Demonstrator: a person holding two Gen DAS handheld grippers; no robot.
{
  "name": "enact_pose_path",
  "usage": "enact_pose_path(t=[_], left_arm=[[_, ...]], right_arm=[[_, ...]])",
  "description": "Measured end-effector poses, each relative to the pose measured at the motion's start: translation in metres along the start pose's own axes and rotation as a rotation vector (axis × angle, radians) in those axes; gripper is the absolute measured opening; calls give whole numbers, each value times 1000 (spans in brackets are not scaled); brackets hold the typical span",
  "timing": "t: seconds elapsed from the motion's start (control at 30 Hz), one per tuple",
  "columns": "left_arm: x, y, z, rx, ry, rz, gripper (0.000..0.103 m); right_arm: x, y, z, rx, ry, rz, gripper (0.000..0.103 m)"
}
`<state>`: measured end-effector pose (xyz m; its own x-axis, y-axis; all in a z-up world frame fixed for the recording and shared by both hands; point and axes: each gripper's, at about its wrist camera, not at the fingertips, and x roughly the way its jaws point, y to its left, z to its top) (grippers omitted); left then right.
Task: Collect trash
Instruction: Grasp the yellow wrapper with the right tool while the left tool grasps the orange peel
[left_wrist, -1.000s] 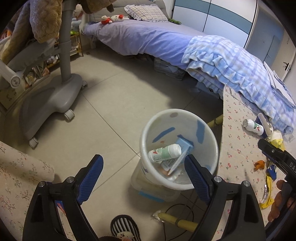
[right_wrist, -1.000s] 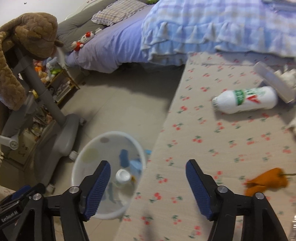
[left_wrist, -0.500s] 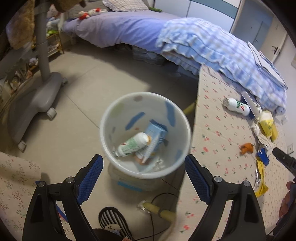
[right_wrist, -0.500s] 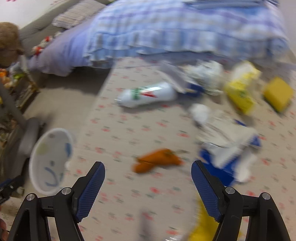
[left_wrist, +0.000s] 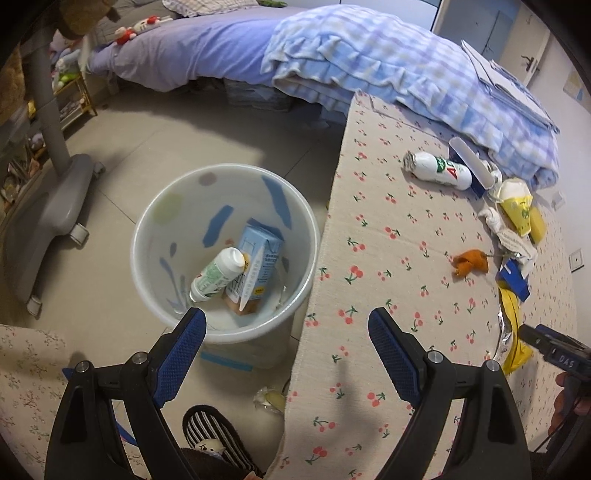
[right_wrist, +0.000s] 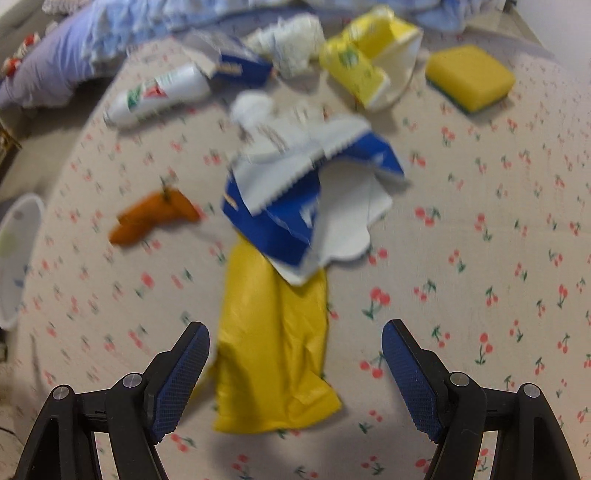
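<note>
A white trash bin (left_wrist: 177, 332) stands on the floor beside the cherry-print table (left_wrist: 388, 258); it holds a white bottle (left_wrist: 214, 273) and a light blue carton (left_wrist: 260, 254). My left gripper (left_wrist: 286, 350) is open and empty above the table's edge by the bin. My right gripper (right_wrist: 295, 363) is open and empty, low over a yellow wrapper (right_wrist: 273, 339). Beyond it lie a torn blue-and-white packet (right_wrist: 295, 206), an orange peel (right_wrist: 155, 216), a white bottle (right_wrist: 159, 94), a yellow carton (right_wrist: 358, 70) and a yellow sponge (right_wrist: 469, 75). The bin's rim (right_wrist: 18, 236) shows at the left.
A bed with a blue checked blanket (left_wrist: 388, 62) lies beyond the table. A grey chair base on castors (left_wrist: 48, 206) stands left of the bin. A striped slipper (left_wrist: 214, 439) and a small wrapper (left_wrist: 269, 397) lie on the floor near me.
The right gripper has swung from the bin side across the table to the trash pile, now over the yellow wrapper. The left gripper has shifted right, from over the bin to the table's edge.
</note>
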<state>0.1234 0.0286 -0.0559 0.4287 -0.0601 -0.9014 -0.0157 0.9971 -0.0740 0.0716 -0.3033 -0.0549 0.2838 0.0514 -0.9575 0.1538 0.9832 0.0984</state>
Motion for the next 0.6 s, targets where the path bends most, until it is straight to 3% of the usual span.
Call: enact_pose_path(t=[0.27, 0.37, 0.4, 0.43, 0.6], left_arm=[[6, -9, -2, 14, 18, 5, 91], [7, -13, -3, 19, 24, 4, 91], [8, -14, -3, 22, 25, 3, 91], [7, -16, -3, 24, 26, 2, 91], [9, -27, -2, 37, 30, -10, 91]], right_arm=[[16, -3, -8, -29, 35, -10, 81], [14, 2, -8, -56, 21, -2, 67], [13, 5, -7, -68, 19, 6, 54], [12, 7, -7, -79, 20, 17, 48], [5, 2, -8, -89, 30, 60, 35]])
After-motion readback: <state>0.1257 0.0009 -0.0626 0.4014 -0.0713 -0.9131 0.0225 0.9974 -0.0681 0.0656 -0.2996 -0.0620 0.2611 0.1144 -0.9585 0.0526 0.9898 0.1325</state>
